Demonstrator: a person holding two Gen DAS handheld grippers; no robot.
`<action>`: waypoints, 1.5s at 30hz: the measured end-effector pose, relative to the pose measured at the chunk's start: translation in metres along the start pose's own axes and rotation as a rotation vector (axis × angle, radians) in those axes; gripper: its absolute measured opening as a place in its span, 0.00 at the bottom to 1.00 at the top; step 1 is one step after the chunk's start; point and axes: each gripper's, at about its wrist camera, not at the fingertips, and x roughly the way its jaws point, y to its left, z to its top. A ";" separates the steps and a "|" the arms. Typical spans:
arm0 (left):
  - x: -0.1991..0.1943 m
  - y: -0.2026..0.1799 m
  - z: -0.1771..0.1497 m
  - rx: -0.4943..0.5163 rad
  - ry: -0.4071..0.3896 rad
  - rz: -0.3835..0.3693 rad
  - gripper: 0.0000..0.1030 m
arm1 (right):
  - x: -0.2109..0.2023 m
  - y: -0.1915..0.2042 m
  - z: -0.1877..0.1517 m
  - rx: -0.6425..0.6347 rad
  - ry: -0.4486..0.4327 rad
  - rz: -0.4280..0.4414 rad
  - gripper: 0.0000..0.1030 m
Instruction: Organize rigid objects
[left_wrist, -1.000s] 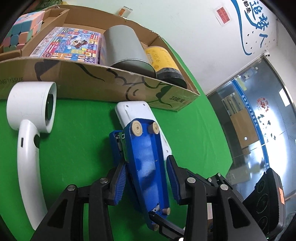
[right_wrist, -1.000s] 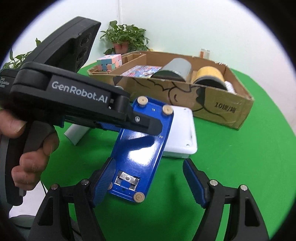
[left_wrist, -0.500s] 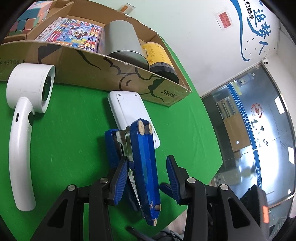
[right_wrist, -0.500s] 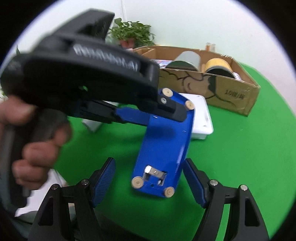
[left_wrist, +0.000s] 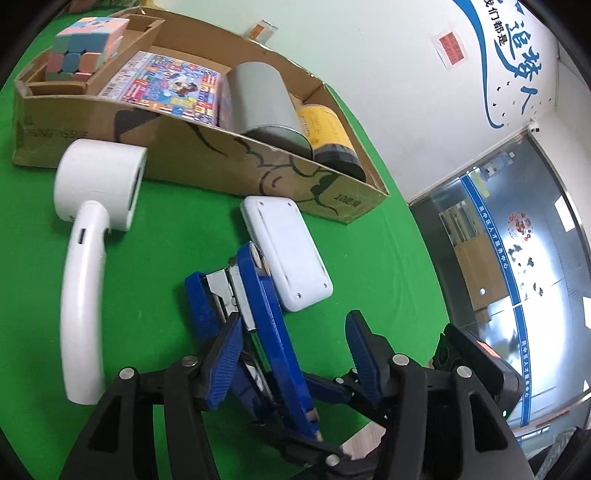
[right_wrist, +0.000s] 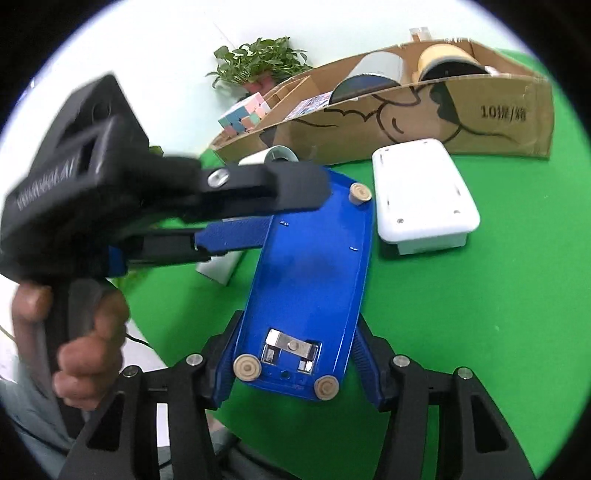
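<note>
A blue stapler (right_wrist: 310, 280) is held up over the green table, its underside toward the right wrist camera. My right gripper (right_wrist: 295, 365) is shut on its near end. In the left wrist view the stapler (left_wrist: 266, 325) stands on edge between the fingers of my left gripper (left_wrist: 295, 354), which is open; its left pad (left_wrist: 225, 358) lies against the stapler and the right pad stands apart. The left gripper's body (right_wrist: 110, 206) also shows in the right wrist view, reaching over the stapler. A cardboard box (left_wrist: 207, 162) stands behind.
A white flat case (left_wrist: 284, 254) lies next to the stapler, in front of the box. A white hair-dryer-shaped device (left_wrist: 92, 229) lies to the left. The box holds a pastel cube (left_wrist: 85, 48), a colourful booklet (left_wrist: 166, 85), a grey can (left_wrist: 266, 103) and a yellow can (left_wrist: 328, 136).
The stapler has been turned onto its edge and its near end has come between my right fingers, which have shut on it. My left gripper has opened on one side.
</note>
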 end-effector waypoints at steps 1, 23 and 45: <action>-0.004 0.001 0.000 0.003 -0.015 0.017 0.60 | -0.001 -0.001 0.001 -0.008 -0.003 -0.015 0.52; -0.010 0.022 -0.008 -0.043 -0.015 0.025 0.81 | 0.018 0.028 -0.005 -0.237 -0.047 -0.227 0.36; 0.017 0.001 -0.016 0.011 0.087 -0.013 0.81 | -0.002 0.031 -0.020 -0.219 -0.139 -0.263 0.90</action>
